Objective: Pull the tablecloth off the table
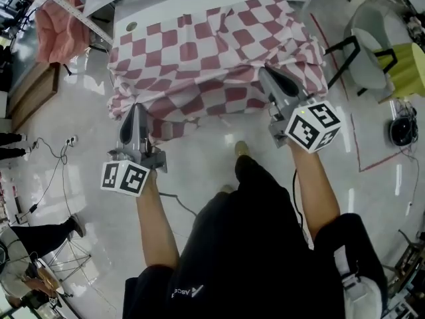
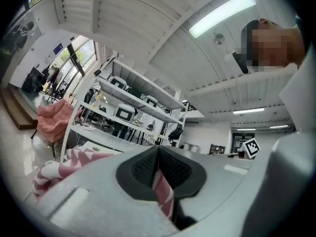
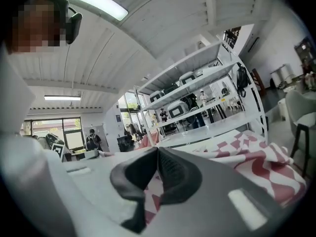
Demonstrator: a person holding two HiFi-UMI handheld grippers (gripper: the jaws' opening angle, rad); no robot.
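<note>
My left tool (image 1: 137,110) and right tool (image 1: 270,77) each pinch the checked tablecloth (image 1: 212,58) at its near hem; the table (image 1: 172,6) shows bare along its far edge; open floor (image 1: 199,145) lies beneath.

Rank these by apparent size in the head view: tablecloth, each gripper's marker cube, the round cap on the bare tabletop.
1. tablecloth
2. right marker cube
3. left marker cube, smaller-looking, though camera distance may explain that
4. round cap

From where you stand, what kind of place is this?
Probably a lab or workshop, not a home: tall white shelves hold boxy machines, strip lights line a ribbed ceiling, and the floor is glossy and hard.
</note>
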